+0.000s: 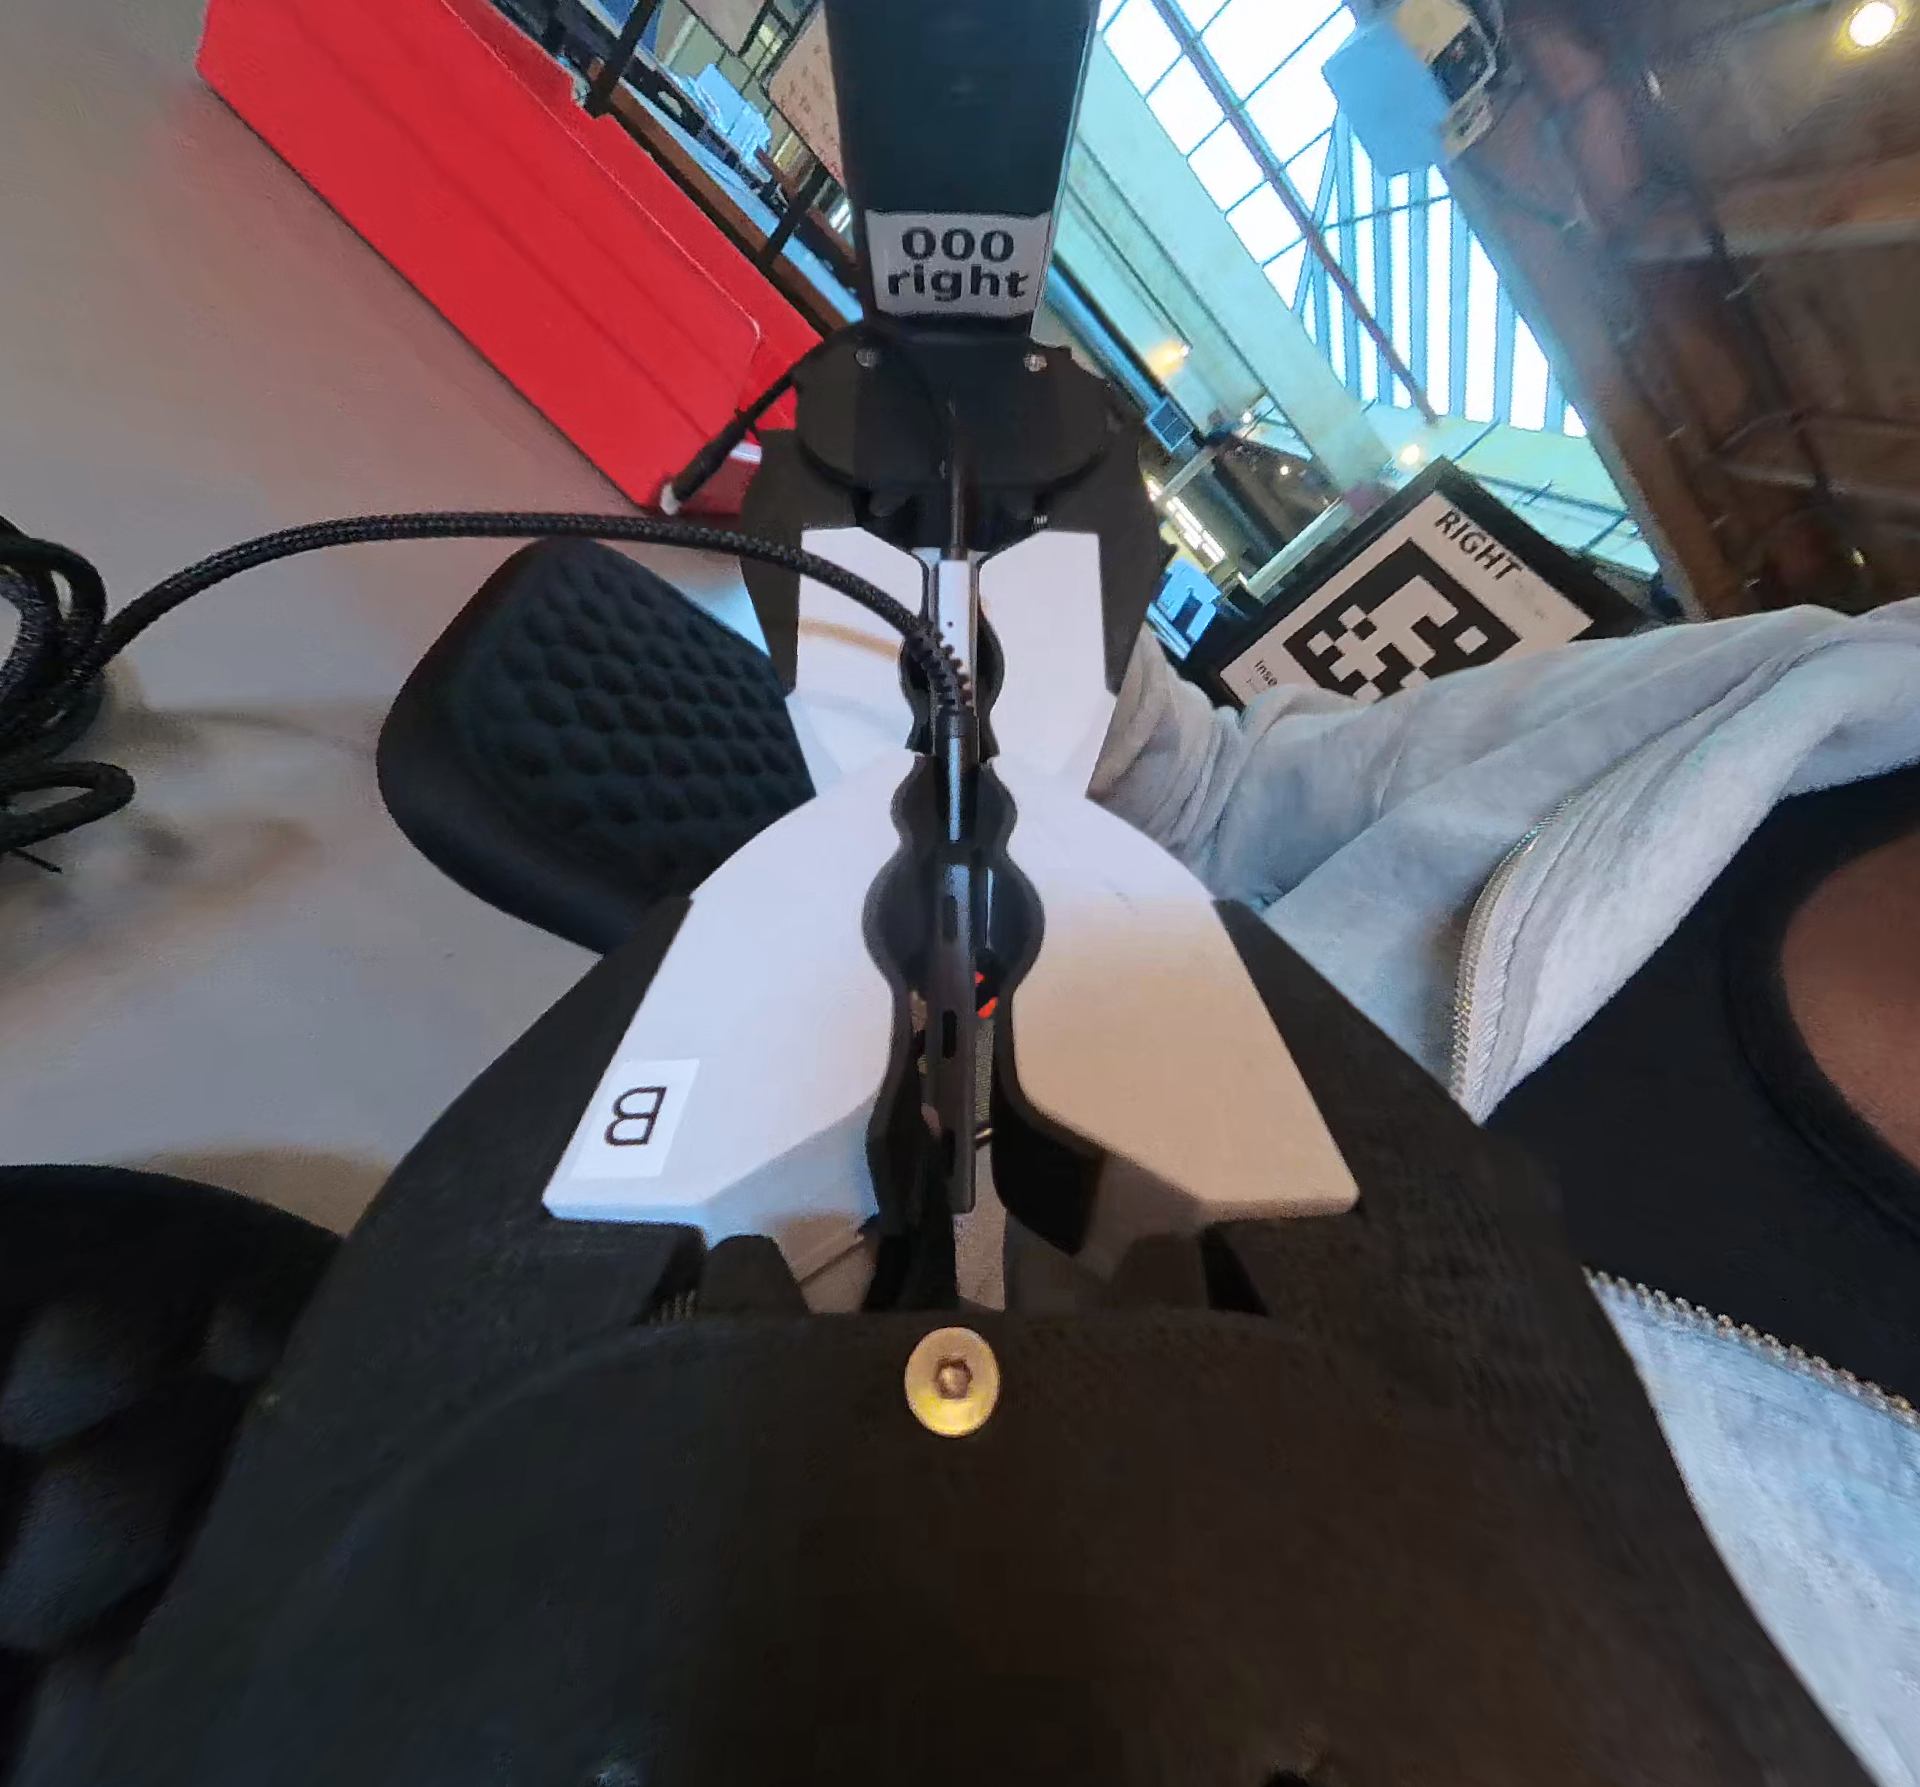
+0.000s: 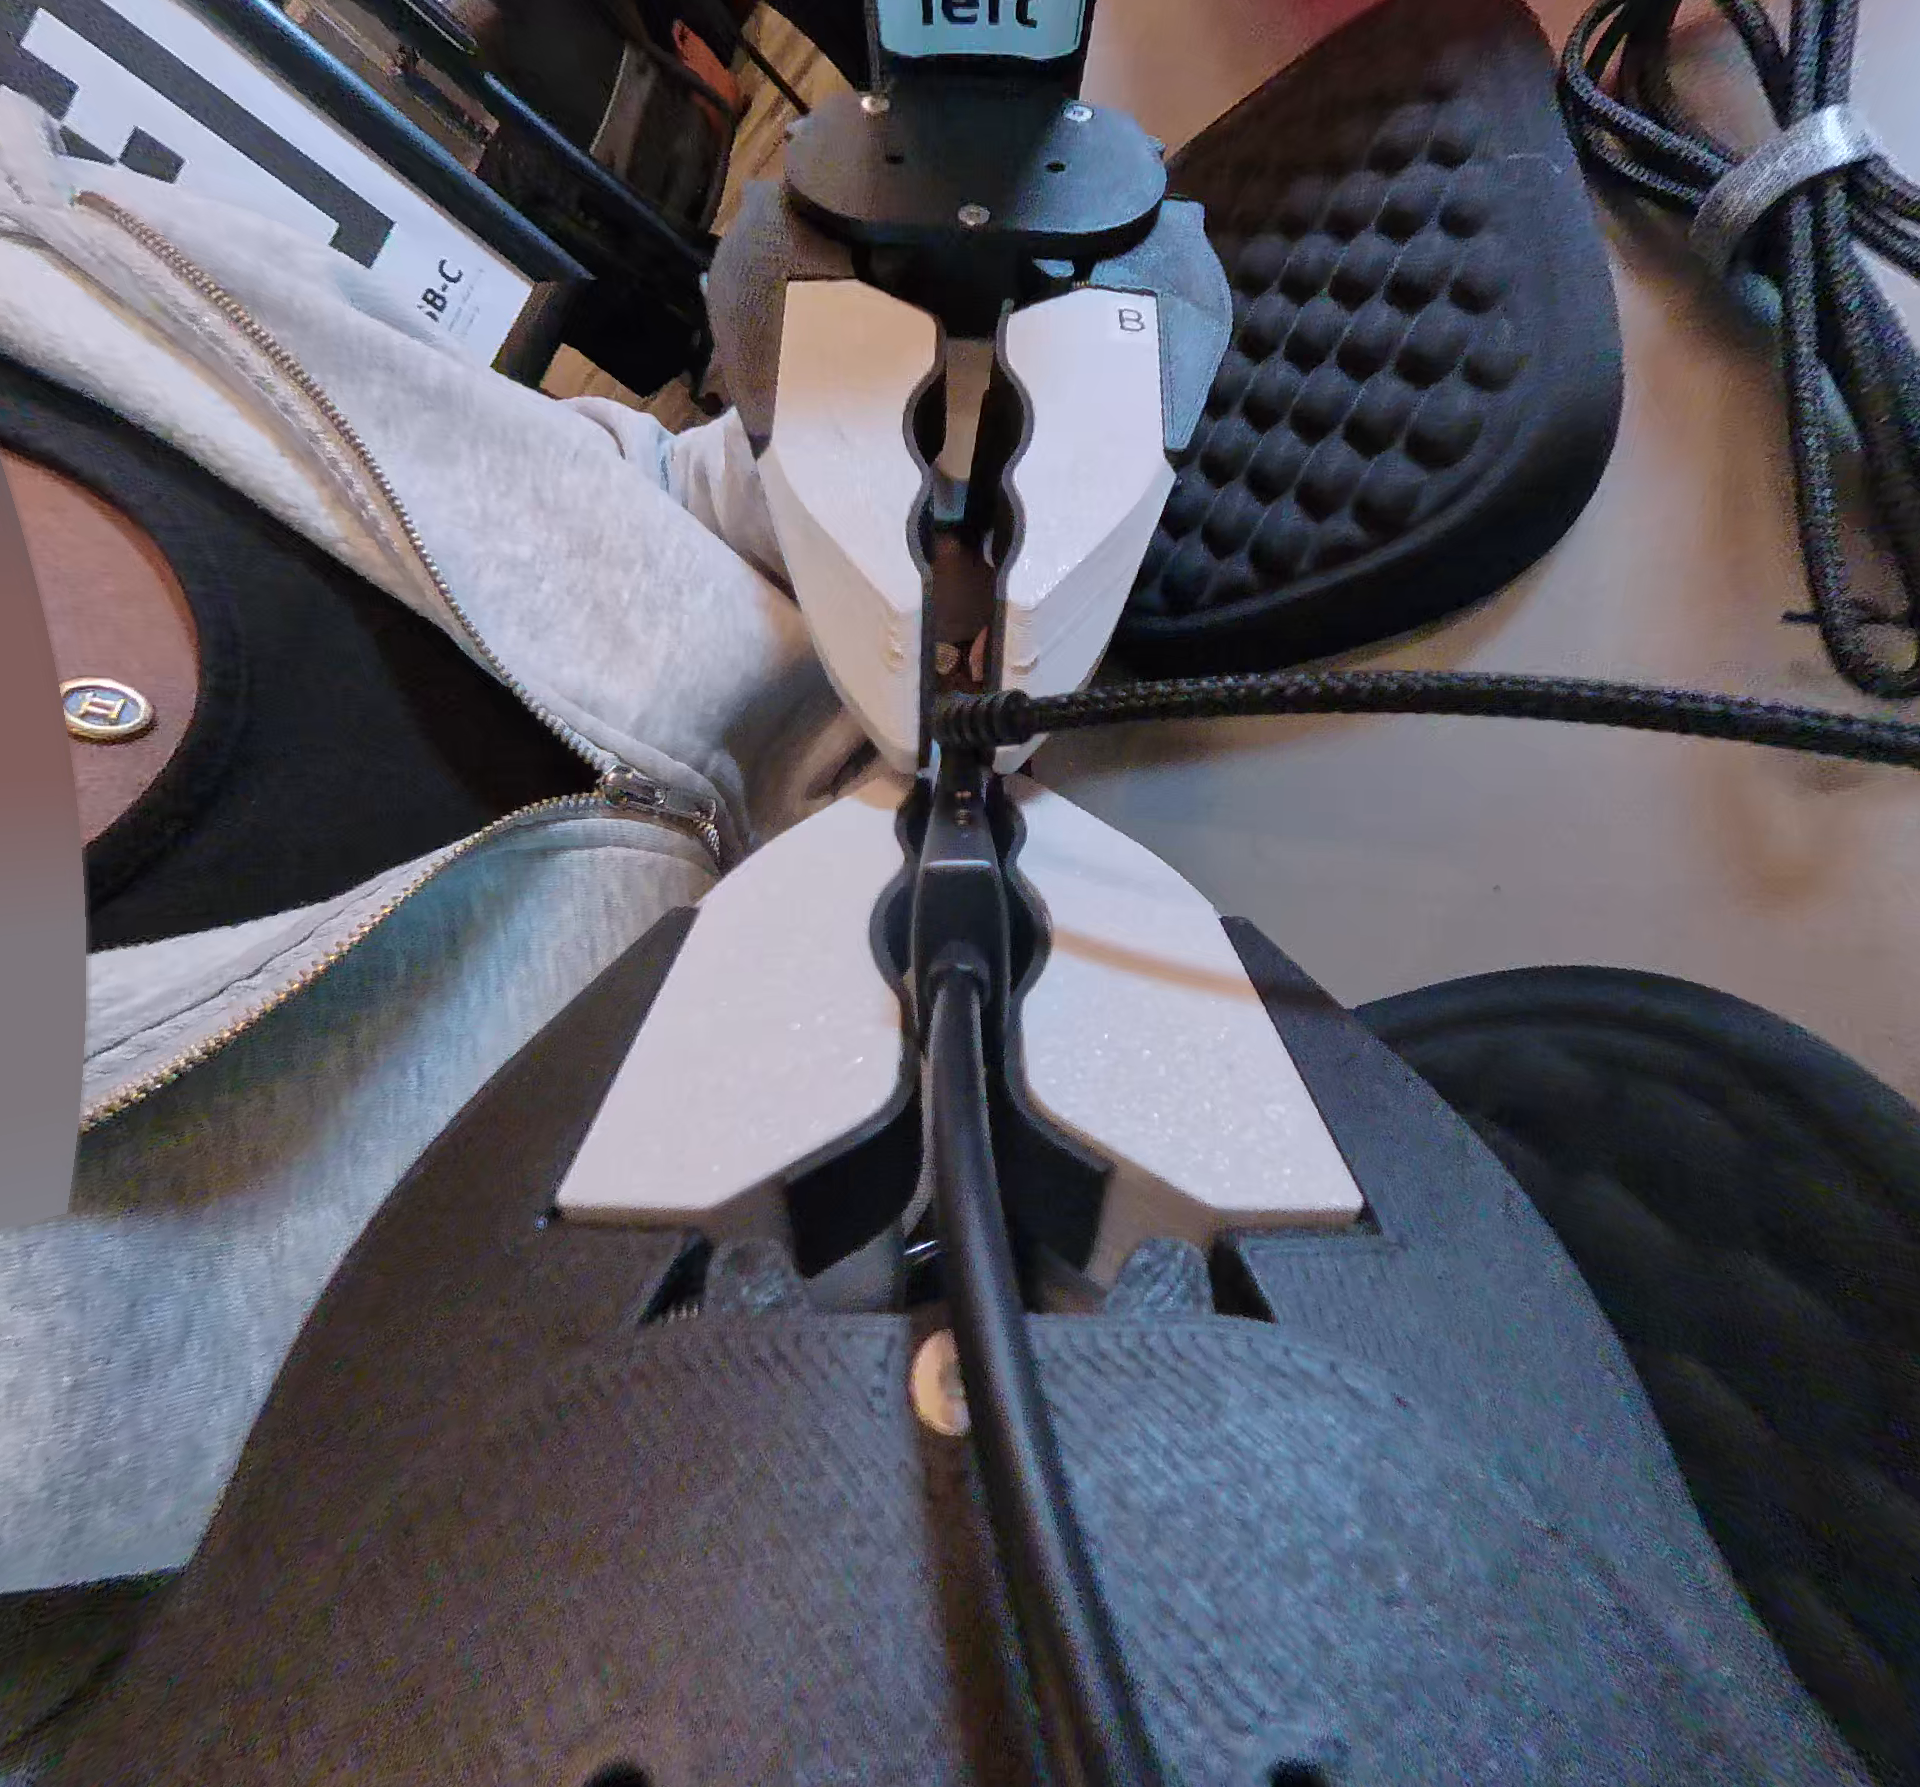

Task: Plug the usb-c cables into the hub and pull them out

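Both grippers clamped, tip to tip: left gripper [image 1: 951, 916] pinching USB-C hub [image 1: 954, 1031], right gripper [image 2: 958, 864] pinching plug [image 2: 956, 890] of braided cable [image 2: 1455, 698]. Probably mid-insertion or pull-out; next, straight axial move.

We hold our left gripper [image 1: 951, 802] and right gripper [image 2: 961, 802] nose to nose, tips almost touching, each clamped tight. Beside the tongs, our grey sleeve [image 1: 1351, 781] runs behind the right one.

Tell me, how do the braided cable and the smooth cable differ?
The braided cable has a woven sheath and runs sideways over the table; the smooth cable is glossy and runs back between the fingers of the right gripper. Both are black and end near its fingertips.
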Demonstrator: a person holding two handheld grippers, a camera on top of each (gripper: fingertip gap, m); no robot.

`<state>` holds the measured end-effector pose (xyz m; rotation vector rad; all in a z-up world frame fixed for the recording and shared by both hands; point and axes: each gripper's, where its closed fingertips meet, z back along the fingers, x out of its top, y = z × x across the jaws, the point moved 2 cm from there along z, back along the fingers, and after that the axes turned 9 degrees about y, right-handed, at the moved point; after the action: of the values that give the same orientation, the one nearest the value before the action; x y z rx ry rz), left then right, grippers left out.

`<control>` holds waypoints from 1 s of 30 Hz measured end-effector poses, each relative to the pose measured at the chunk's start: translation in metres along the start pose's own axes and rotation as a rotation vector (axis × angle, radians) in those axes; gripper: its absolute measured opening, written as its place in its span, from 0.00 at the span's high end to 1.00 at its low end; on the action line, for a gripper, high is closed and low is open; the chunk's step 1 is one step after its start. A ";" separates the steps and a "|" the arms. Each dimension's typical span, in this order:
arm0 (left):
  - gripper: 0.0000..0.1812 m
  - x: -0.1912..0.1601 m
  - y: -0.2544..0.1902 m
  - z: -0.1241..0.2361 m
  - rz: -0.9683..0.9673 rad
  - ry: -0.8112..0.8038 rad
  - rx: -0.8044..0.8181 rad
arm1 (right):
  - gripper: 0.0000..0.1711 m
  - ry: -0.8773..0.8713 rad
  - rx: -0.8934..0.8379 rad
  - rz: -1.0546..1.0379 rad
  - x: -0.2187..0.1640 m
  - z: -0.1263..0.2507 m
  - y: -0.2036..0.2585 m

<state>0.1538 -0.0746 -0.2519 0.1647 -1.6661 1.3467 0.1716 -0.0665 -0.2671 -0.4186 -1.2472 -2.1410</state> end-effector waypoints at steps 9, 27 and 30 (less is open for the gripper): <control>0.86 0.011 -0.006 0.011 -0.081 -0.122 -0.013 | 0.94 -0.131 0.037 -0.009 0.019 0.004 0.002; 0.74 0.045 -0.014 0.090 -0.370 -0.333 0.306 | 0.68 -0.222 -0.453 -0.322 -0.030 0.073 -0.087; 0.72 0.048 -0.008 0.120 -0.371 -0.271 0.476 | 0.61 -0.207 -0.695 -0.230 -0.034 0.090 -0.086</control>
<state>0.0639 -0.1549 -0.2039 0.9229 -1.4060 1.4493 0.1380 0.0542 -0.2975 -0.8322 -0.6306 -2.7612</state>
